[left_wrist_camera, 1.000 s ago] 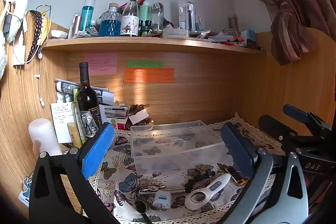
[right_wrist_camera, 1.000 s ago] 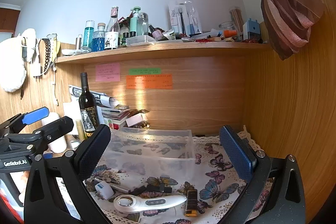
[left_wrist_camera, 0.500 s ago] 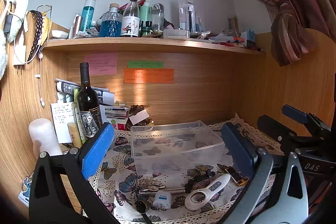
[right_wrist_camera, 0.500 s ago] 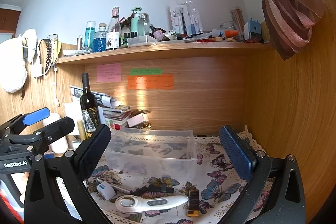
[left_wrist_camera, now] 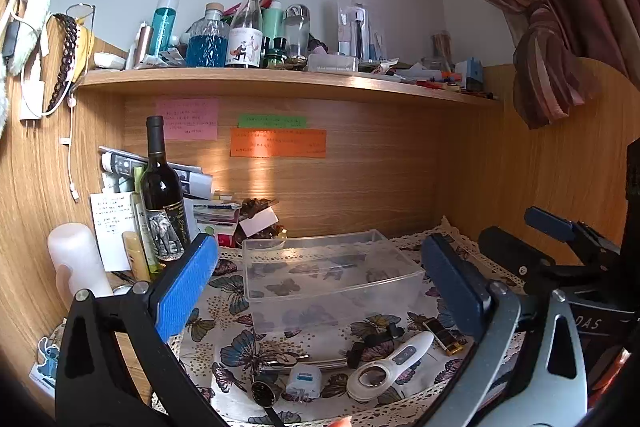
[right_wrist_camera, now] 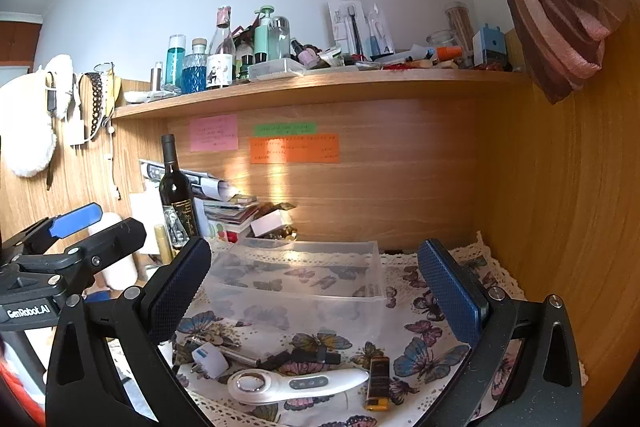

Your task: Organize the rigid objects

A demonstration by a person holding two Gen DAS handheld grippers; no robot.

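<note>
An empty clear plastic bin (left_wrist_camera: 332, 279) (right_wrist_camera: 298, 287) stands on the butterfly cloth. In front of it lie a white handheld device with a round lens (left_wrist_camera: 390, 367) (right_wrist_camera: 296, 385), a white charger plug (left_wrist_camera: 305, 381) (right_wrist_camera: 208, 359), a small amber lighter (left_wrist_camera: 444, 337) (right_wrist_camera: 378, 377), keys with a black fob (left_wrist_camera: 360, 345) (right_wrist_camera: 300, 357) and a black spoon (left_wrist_camera: 264, 397). My left gripper (left_wrist_camera: 320, 279) is open and empty, above and short of these items. My right gripper (right_wrist_camera: 316, 283) is open and empty, likewise held back over the cloth's front.
A wine bottle (left_wrist_camera: 162, 199), papers, books and a white bottle (left_wrist_camera: 76, 259) crowd the back left. A shelf (left_wrist_camera: 280, 83) full of bottles runs overhead. Wooden walls close in on the left, back and right. Each gripper shows at the edge of the other's view.
Both grippers have drifted only slightly; the right wrist view has risen a little. Nothing on the cloth has moved.
</note>
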